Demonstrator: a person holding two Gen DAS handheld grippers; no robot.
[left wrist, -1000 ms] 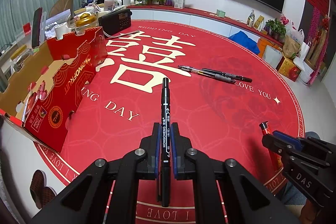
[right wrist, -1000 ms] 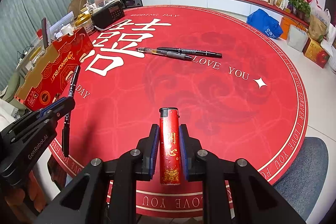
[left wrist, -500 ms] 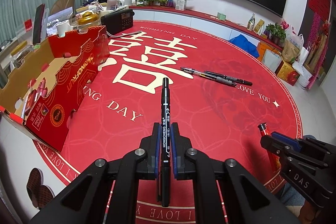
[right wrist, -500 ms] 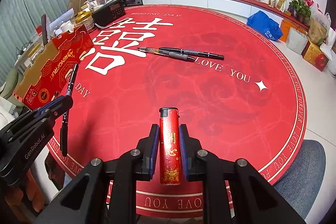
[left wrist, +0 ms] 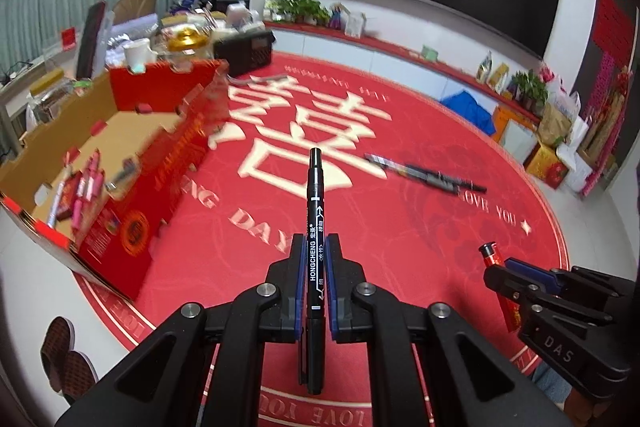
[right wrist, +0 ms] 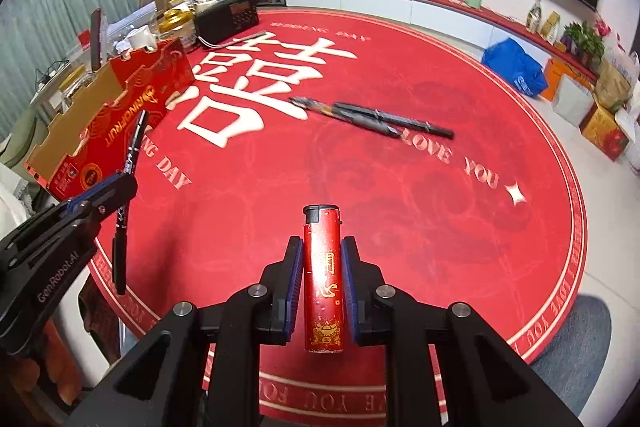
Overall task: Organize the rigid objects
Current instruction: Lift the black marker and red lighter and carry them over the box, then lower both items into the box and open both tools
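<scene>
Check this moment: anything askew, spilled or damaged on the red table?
Nothing stands out. The left gripper holds the black marker straight, the right gripper holds the red lighter straight, and two pens lie loose mid-table.

The left gripper (left wrist: 315, 267) is matte black plastic with angular linkage arms, round silver screws at the joints and blue pads lining its fingers (left wrist: 296, 283). The right gripper (right wrist: 322, 267) matches it, with white "DAS" lettering on its side
</scene>
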